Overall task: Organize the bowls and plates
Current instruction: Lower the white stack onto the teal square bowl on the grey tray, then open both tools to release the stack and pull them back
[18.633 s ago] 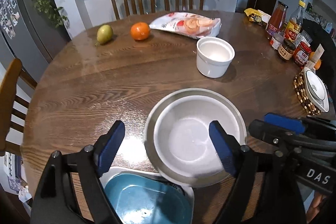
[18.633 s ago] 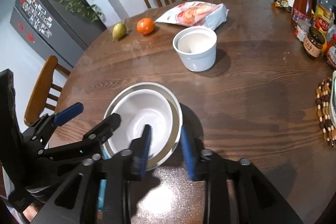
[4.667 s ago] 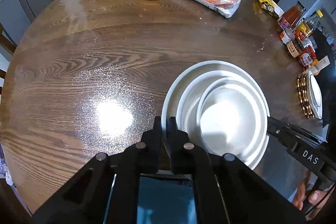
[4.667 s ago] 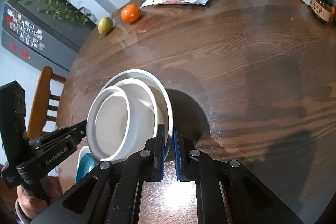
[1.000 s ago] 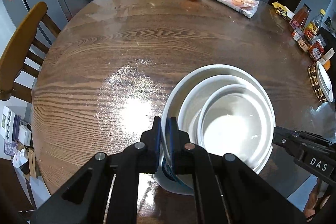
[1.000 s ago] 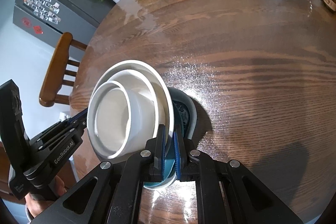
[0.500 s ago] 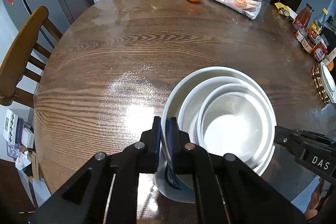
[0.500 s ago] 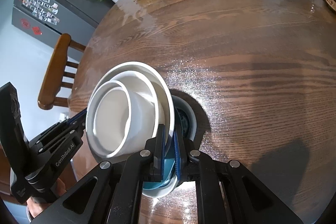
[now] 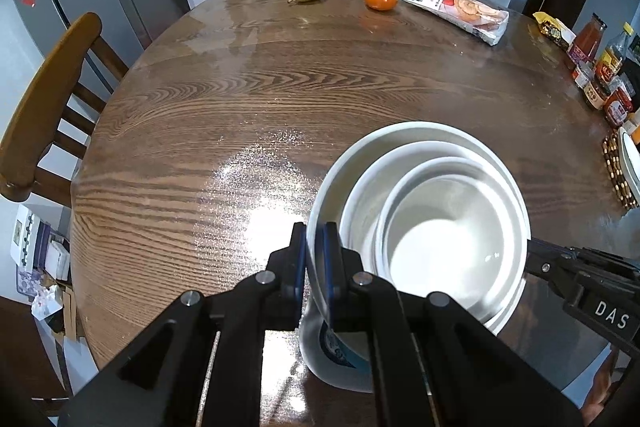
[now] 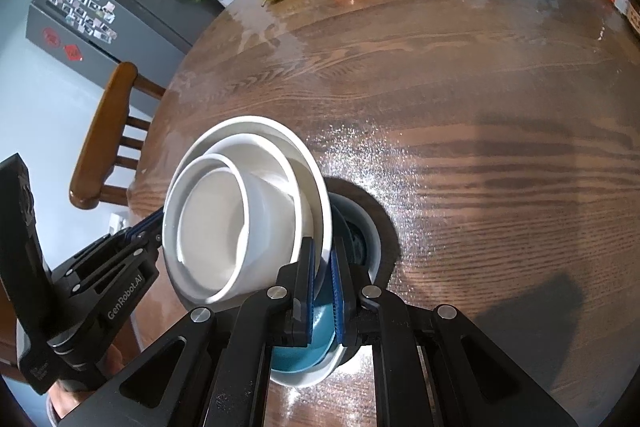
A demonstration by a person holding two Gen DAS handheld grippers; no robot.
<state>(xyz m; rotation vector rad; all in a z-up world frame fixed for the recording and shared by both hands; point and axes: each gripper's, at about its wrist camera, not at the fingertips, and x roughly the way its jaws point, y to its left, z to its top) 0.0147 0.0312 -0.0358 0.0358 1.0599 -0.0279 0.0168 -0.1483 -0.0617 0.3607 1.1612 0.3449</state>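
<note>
We see left gripper point(image 9: 315, 263) and right gripper point(image 10: 322, 287) pinching the nested white plate-and-bowls stack point(image 9: 424, 211) above, probably, a blue-lined dish point(image 10: 316, 327); uneven lowering could tip it.

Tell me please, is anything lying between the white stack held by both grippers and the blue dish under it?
Nothing visible. The white stack, gripped at its rim by the left gripper and right gripper, hangs directly over the blue dish; its shown part holds nothing.

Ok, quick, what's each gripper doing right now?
Left gripper: shut on the white plate rim.
Right gripper: shut on the same plate's opposite rim.
</note>
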